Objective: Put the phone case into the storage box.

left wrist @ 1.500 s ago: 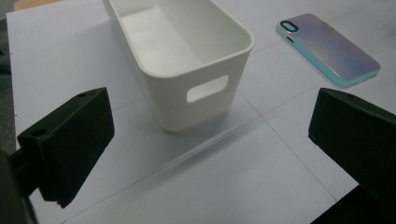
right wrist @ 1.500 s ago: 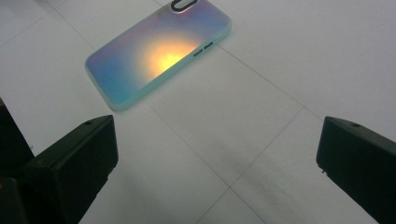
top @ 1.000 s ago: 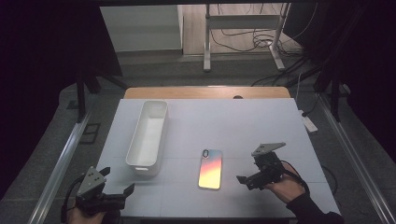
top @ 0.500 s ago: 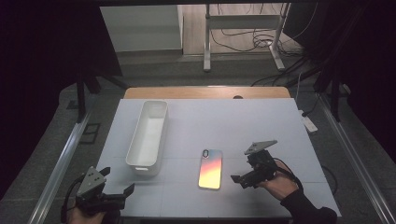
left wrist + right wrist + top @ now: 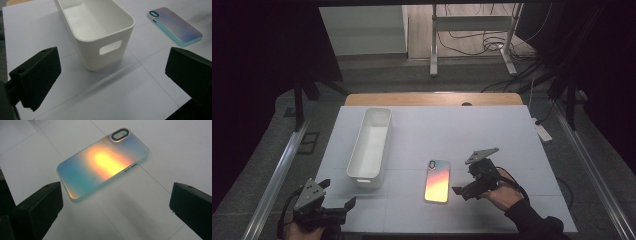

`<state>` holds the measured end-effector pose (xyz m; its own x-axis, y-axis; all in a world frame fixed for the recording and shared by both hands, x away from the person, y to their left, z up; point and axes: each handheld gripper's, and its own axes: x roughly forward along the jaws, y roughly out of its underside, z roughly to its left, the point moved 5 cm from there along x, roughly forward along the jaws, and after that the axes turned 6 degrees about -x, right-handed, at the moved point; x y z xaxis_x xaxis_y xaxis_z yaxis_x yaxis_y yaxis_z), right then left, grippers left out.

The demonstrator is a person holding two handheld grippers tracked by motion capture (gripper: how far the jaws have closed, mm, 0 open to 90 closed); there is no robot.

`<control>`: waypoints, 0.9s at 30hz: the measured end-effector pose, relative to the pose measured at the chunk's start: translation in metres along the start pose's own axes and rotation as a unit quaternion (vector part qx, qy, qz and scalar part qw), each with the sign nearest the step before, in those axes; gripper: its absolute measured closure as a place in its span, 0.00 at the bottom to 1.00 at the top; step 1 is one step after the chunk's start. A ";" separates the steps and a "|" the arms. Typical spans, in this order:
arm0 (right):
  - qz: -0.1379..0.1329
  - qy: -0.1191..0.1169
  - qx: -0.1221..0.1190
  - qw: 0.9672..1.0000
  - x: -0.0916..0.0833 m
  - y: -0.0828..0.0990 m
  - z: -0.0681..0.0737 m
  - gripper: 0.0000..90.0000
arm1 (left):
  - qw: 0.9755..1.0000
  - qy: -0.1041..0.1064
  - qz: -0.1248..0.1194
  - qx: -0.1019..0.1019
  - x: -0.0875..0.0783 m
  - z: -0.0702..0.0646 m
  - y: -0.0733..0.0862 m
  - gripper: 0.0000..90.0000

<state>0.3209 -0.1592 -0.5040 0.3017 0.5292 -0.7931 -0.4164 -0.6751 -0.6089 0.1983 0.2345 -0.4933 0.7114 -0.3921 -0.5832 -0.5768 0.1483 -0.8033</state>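
- The phone case lies flat on the table, right of the white bin.
- The right gripper sits just beside it, fingers spread.
- The left gripper rests near the front edge, fingers spread.

- An iridescent orange-to-blue sheen is shown by the phone case.
- The bin is coloured plain white.
- Black is seen on the right gripper.

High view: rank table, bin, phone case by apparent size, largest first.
1. Table
2. Bin
3. Phone case
The bin lies farther from the camera yet looks clearly bigger, so the order holds.
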 end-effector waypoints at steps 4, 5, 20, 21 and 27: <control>0.001 -0.003 -0.002 1.000 0.003 -0.002 0.002 0.00 | 1.000 -0.001 0.000 0.001 0.000 0.000 0.000 0.01; 0.003 -0.004 -0.002 1.000 0.004 -0.003 0.002 0.00 | 1.000 -0.001 0.000 0.001 0.000 0.000 0.000 0.01; 0.008 -0.009 -0.025 1.000 0.020 -0.016 0.011 0.00 | 1.000 0.000 0.001 0.002 0.000 0.000 0.000 0.01; 0.008 -0.011 -0.025 1.000 0.022 -0.016 0.012 0.00 | 1.000 0.000 0.001 0.002 0.000 0.000 0.000 0.01; 0.013 -0.014 -0.035 0.999 0.029 -0.022 0.015 0.00 | 1.000 0.000 0.001 0.002 0.000 0.000 0.000 0.01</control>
<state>0.3262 -0.1212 -0.5134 0.2672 0.5244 -0.8084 -0.3632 -0.7222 -0.5886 0.1985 0.2342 -0.4934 0.7099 -0.3917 -0.5853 -0.5769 0.1533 -0.8023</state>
